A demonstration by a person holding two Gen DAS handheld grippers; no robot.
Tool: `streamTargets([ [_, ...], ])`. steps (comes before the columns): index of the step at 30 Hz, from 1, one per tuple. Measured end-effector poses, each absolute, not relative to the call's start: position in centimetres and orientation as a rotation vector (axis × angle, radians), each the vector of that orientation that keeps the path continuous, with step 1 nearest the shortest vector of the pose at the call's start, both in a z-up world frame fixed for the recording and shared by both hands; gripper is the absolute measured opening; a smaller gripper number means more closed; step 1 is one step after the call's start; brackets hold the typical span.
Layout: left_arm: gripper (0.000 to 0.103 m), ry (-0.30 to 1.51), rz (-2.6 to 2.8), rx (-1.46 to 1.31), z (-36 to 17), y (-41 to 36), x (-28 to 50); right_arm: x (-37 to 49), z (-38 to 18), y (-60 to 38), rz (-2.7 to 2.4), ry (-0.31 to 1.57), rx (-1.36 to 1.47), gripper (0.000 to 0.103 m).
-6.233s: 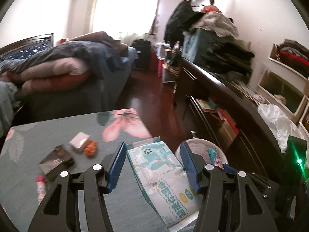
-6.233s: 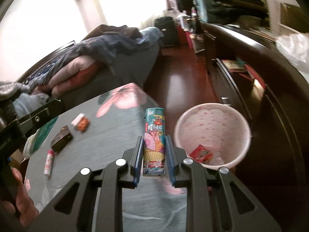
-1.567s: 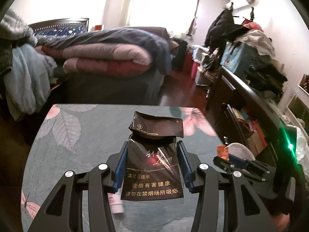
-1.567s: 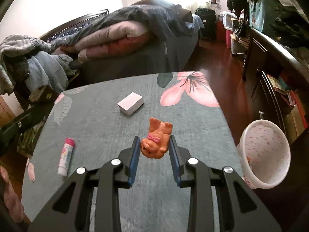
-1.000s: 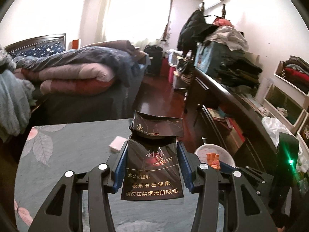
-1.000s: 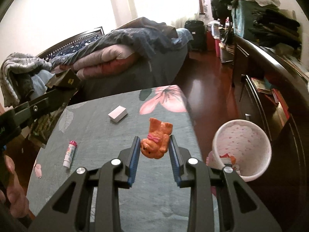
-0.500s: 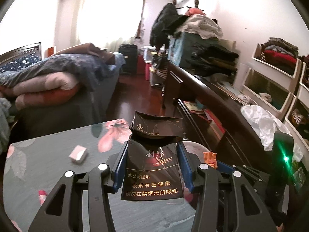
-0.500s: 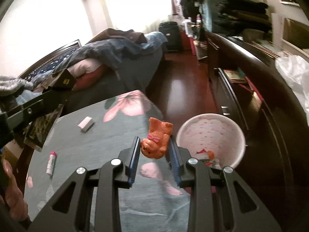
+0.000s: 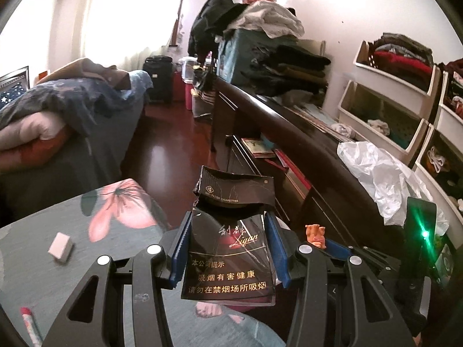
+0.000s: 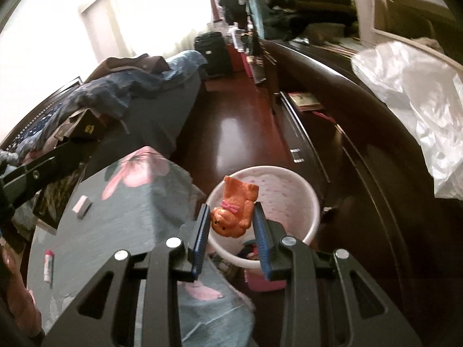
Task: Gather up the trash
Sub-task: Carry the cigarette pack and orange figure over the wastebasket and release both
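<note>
Grey floral table (image 9: 34, 274), small pale box (image 9: 60, 249) and pink-capped tube (image 9: 30, 322) lying on it, apart

Off to your left you have a bed (image 9: 72, 133) piled with a dark blue quilt (image 9: 66, 101) and pink bedding (image 9: 26, 133), under a bright curtained window (image 9: 127, 20). A black suitcase (image 9: 157, 79) stands on the red-brown wooden floor (image 9: 170, 144) at the far end. Along your right runs a long dark cabinet (image 9: 289, 133) stacked with folded clothes (image 9: 289, 63), with a crumpled clear plastic bag (image 9: 382, 179) on its top. White open bins (image 9: 385, 110) of clothing line the wall beyond it.
</note>
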State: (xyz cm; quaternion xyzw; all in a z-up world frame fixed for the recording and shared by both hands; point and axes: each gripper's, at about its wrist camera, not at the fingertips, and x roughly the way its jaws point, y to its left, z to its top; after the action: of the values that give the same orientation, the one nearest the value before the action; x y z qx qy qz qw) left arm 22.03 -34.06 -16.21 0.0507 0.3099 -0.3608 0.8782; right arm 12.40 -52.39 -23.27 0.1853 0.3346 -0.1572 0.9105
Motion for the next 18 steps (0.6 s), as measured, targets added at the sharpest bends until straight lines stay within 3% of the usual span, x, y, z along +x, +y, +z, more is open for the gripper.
streamTargets([
  [18, 0.051, 0.836, -0.842, 0.186, -25.2, -45.4, 28.3, 17.7, -32.0, -58.0, -0.455, 0.815, 0.423, 0.031],
])
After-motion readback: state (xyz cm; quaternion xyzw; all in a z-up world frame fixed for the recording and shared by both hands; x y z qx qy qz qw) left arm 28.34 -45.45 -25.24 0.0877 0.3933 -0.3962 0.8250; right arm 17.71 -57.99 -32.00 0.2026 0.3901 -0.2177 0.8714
